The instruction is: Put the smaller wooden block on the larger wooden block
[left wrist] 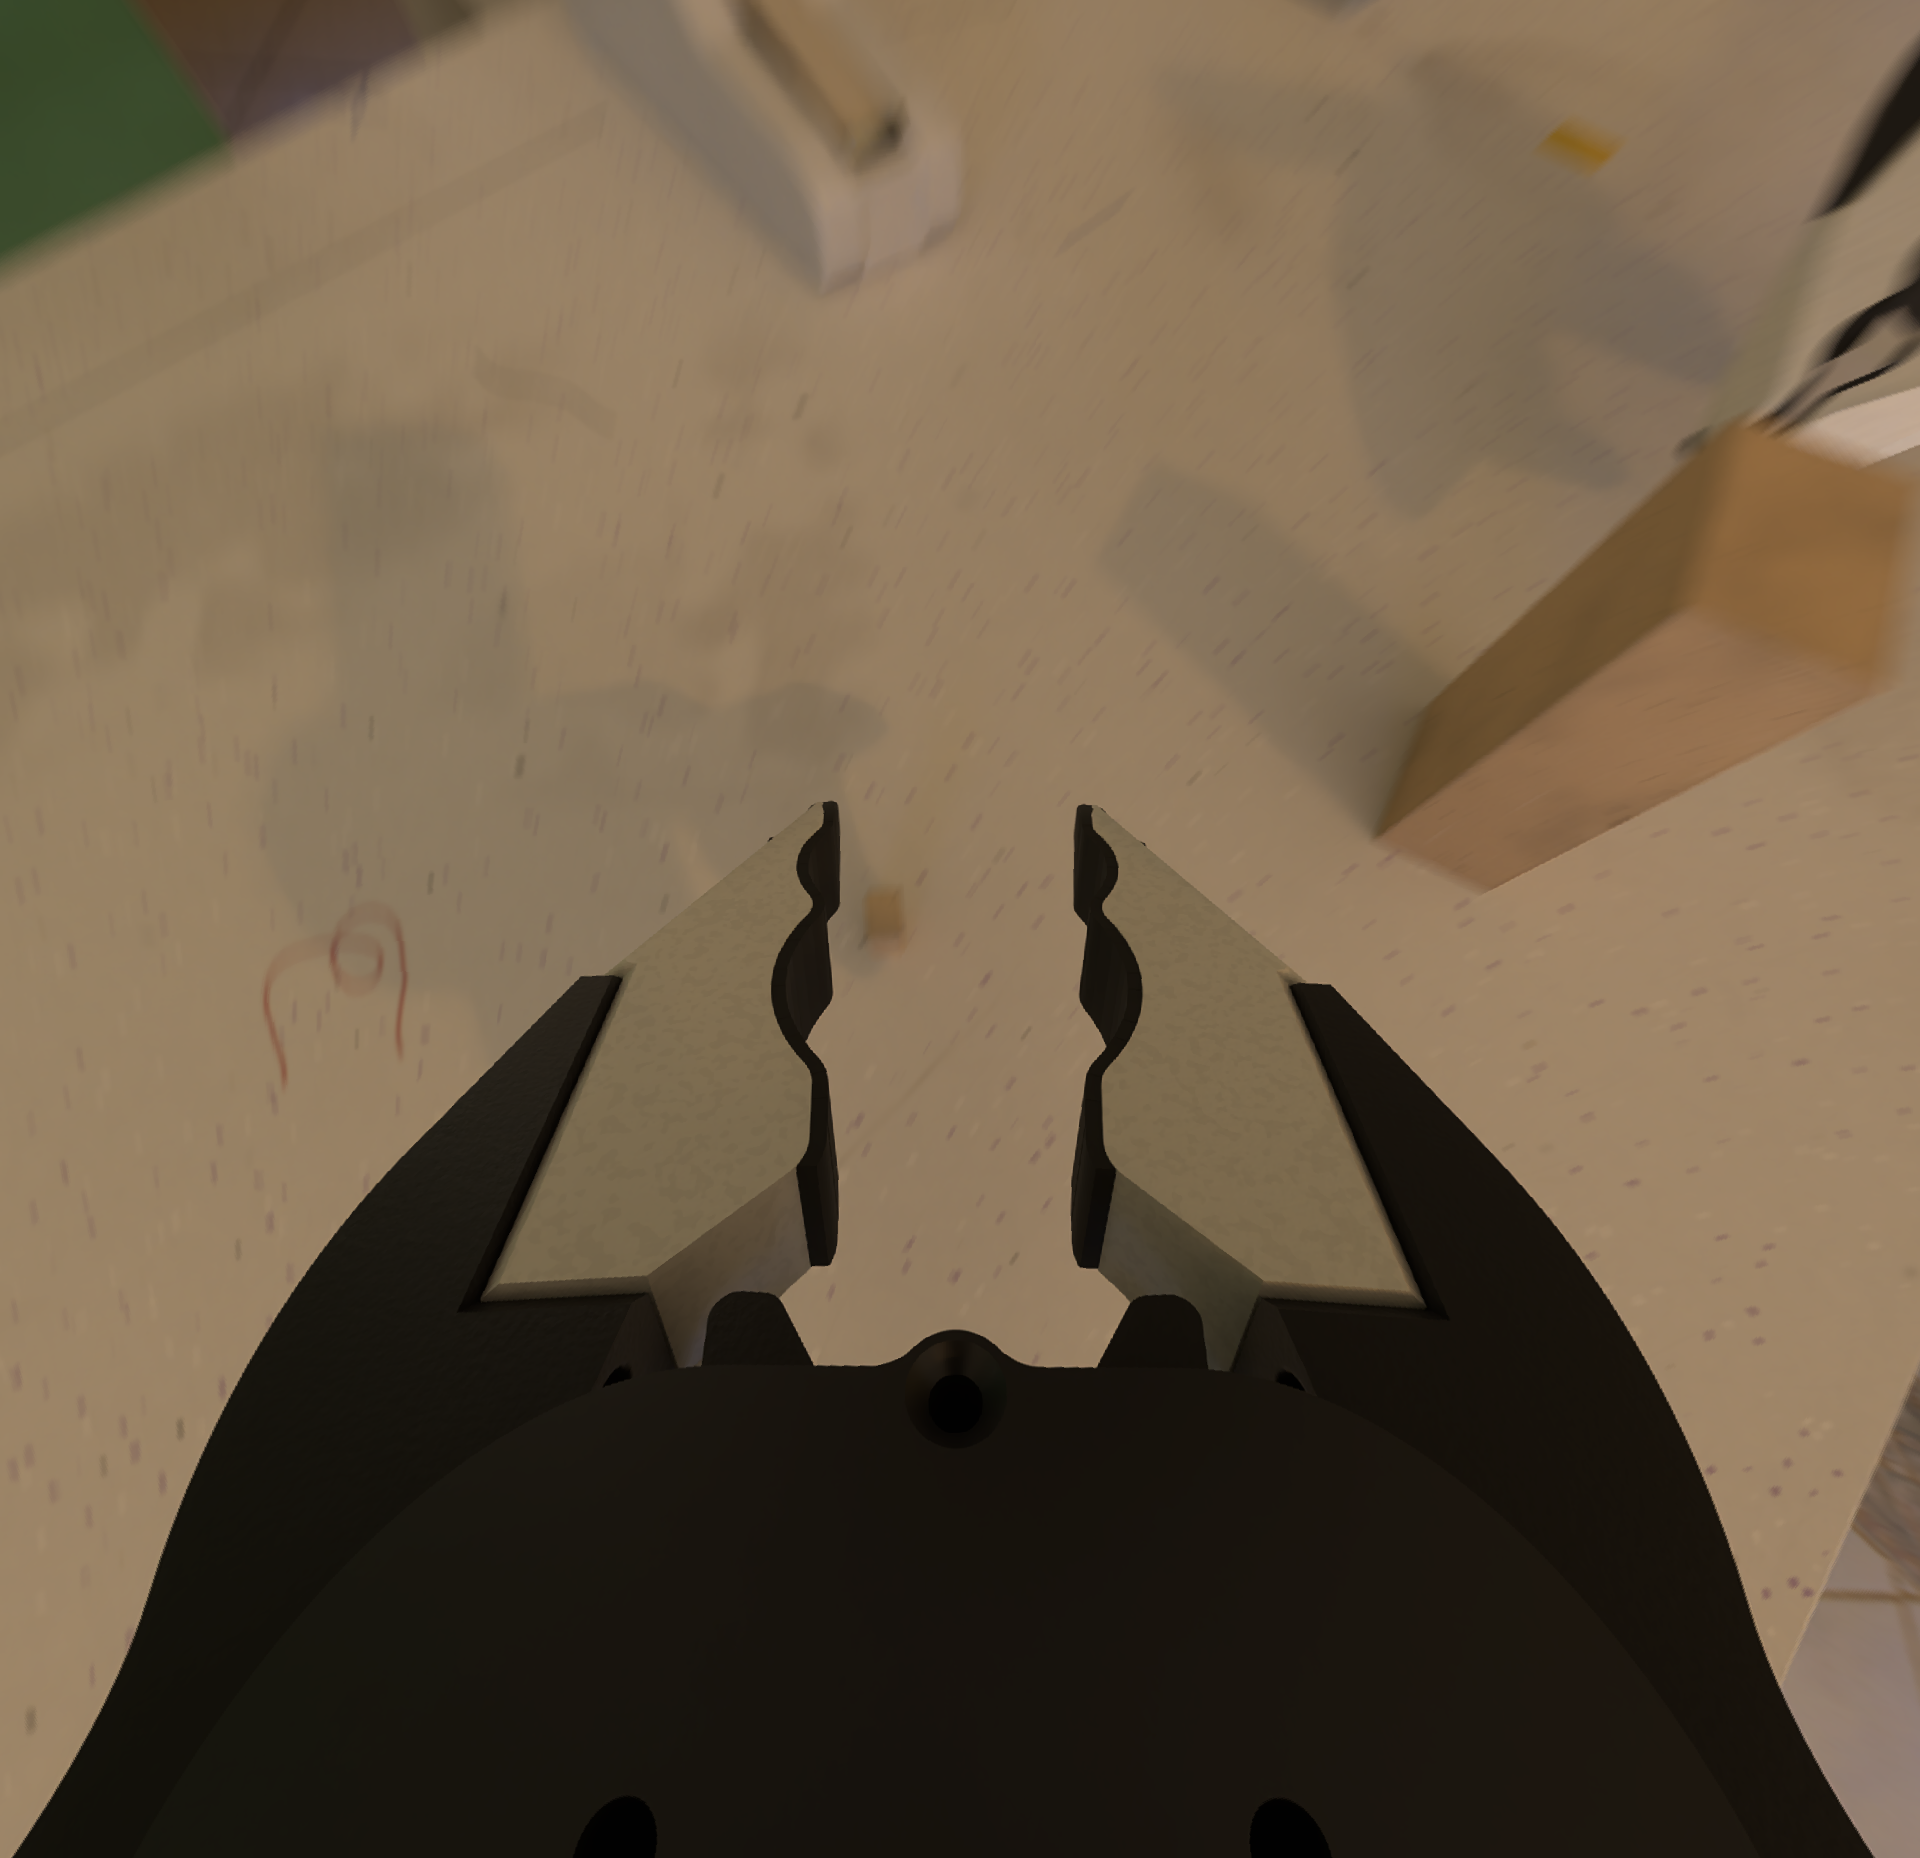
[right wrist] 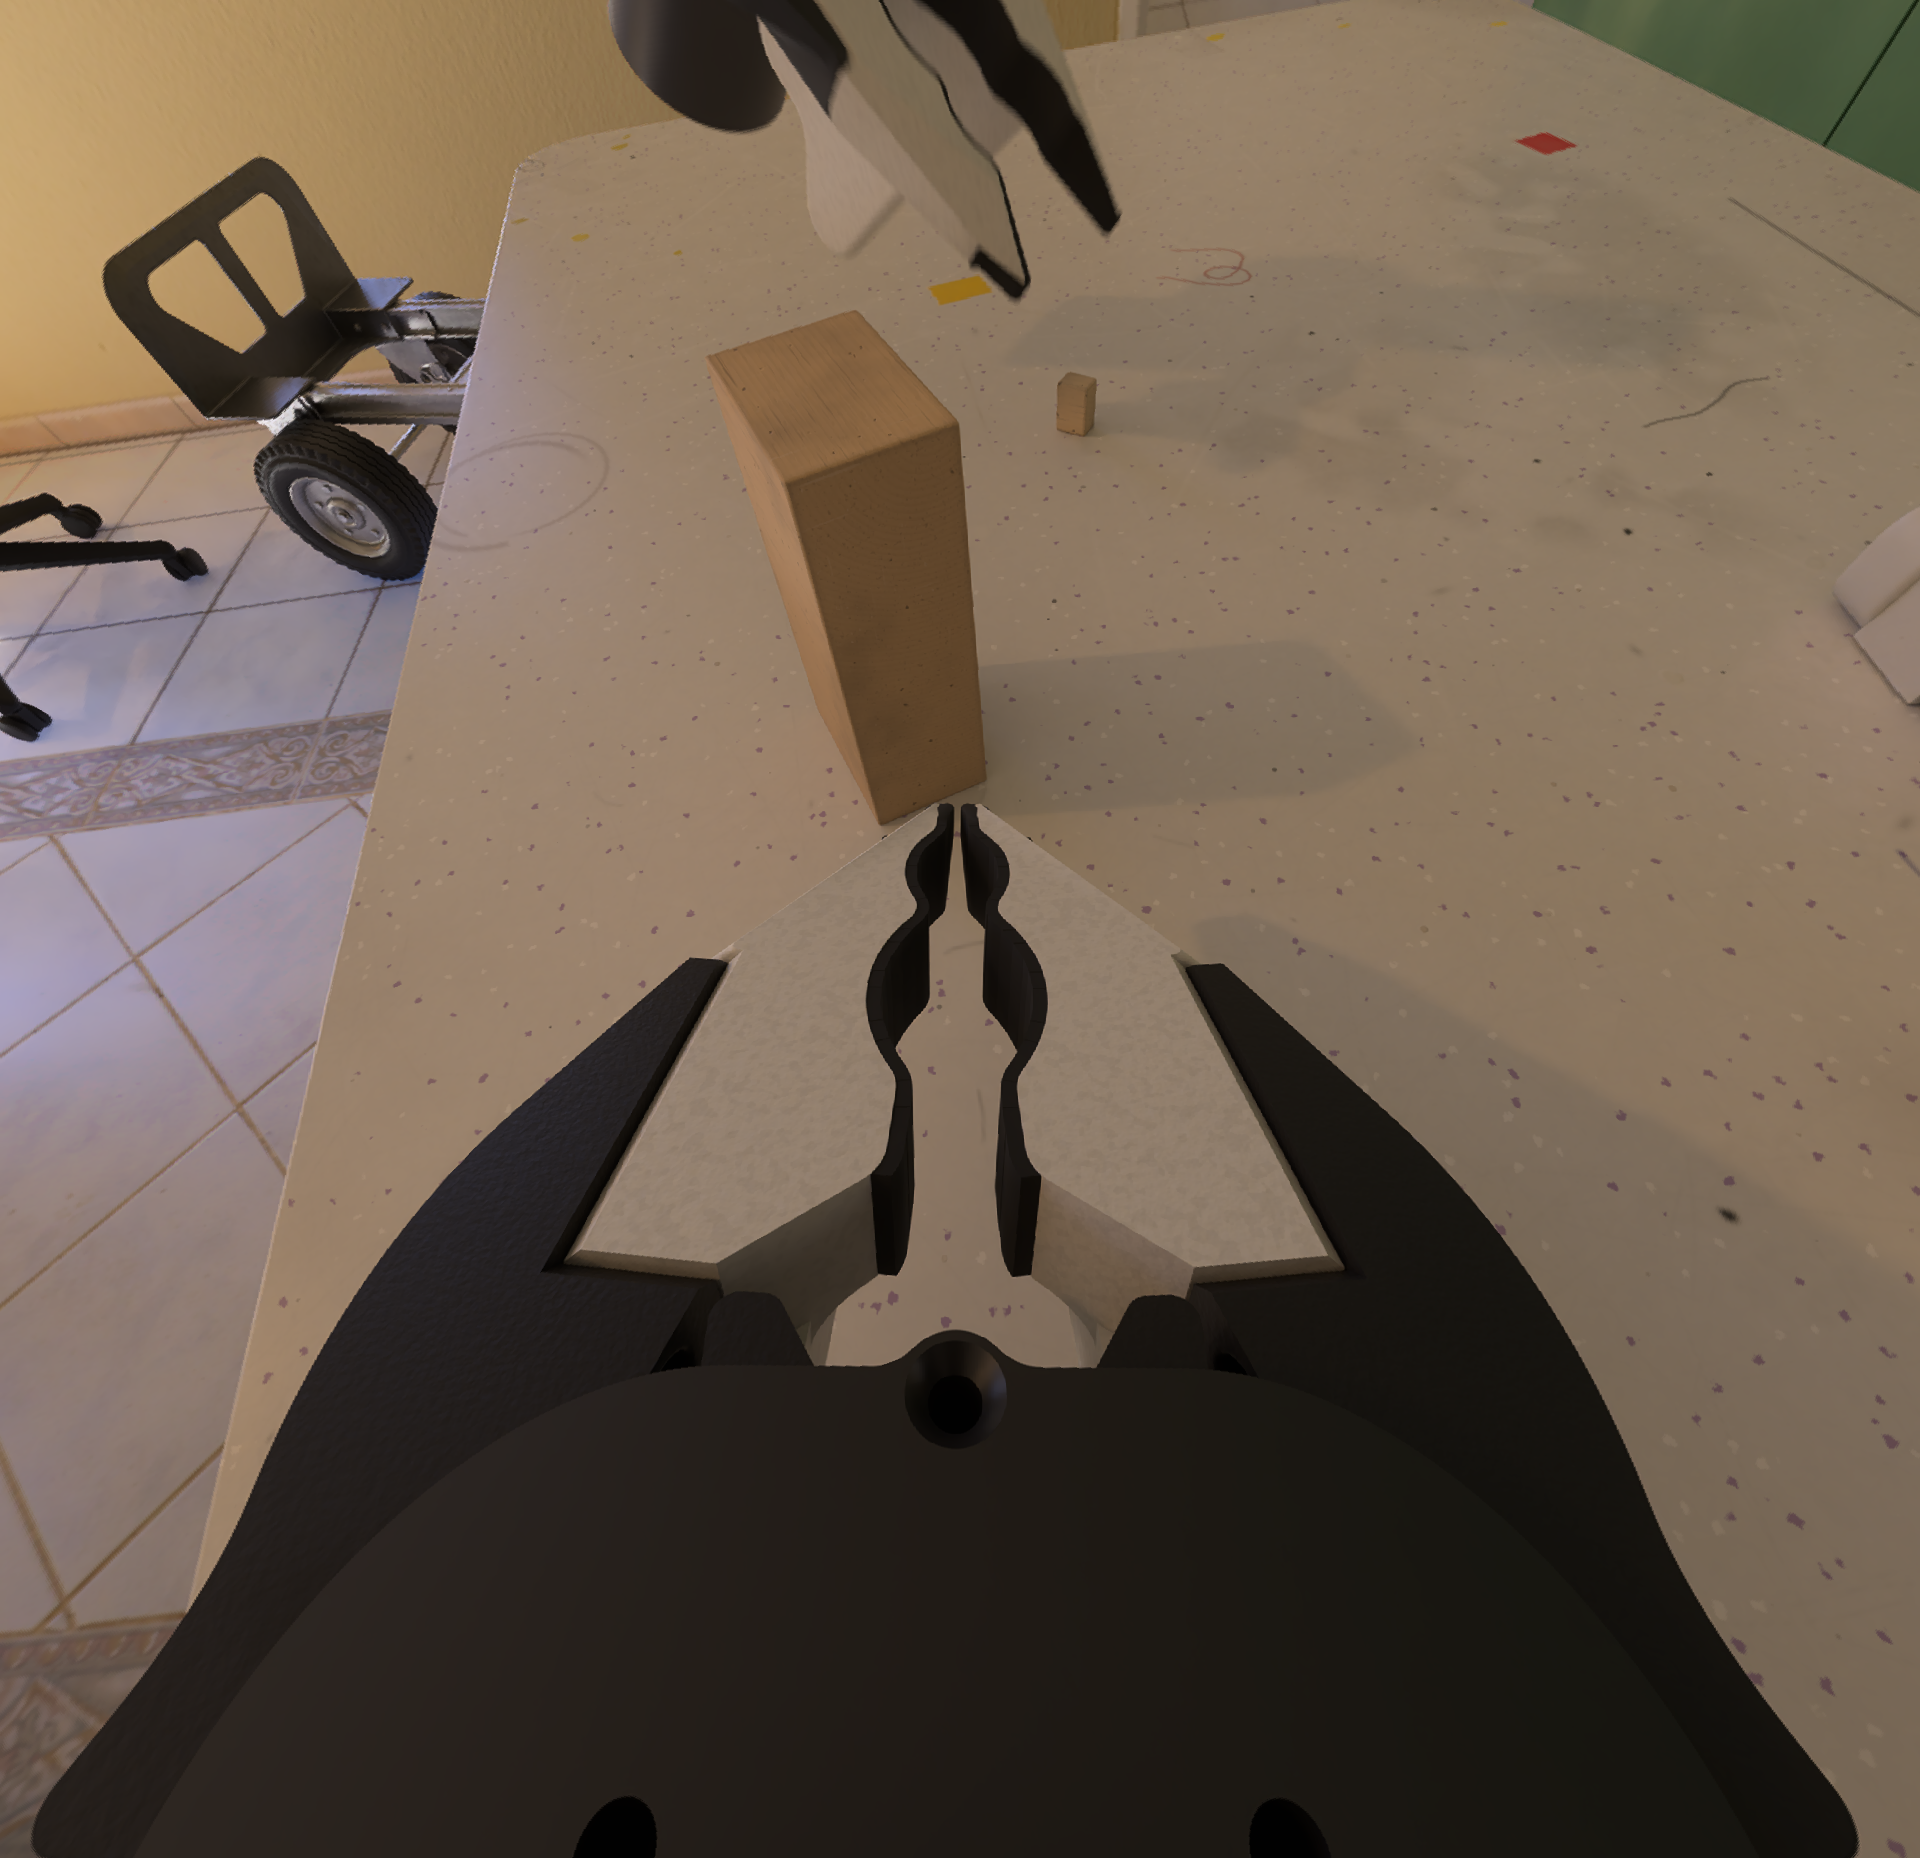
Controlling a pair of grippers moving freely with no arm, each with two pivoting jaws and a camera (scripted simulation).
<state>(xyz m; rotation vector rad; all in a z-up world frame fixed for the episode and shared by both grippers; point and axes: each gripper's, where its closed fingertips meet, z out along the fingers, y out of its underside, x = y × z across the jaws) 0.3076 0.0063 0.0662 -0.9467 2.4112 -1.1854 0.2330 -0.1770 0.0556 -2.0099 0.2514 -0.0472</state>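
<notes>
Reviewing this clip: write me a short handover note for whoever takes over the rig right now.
Left hand-held gripper: open, empty, in the air above the small block, tilted down toward it.
Right hand-held gripper: shut, empty, low over the table, tips near the base of the large block.
Both blocks sit on the table, apart; the large one stands upright on end.
Done: nothing grasped yet.
Left: lower the left gripper around the small block, grip, lift, and set it on the large block's top.

Empty right tool (right wrist: 956,816) faces larger wooden block (right wrist: 873,561).
</notes>
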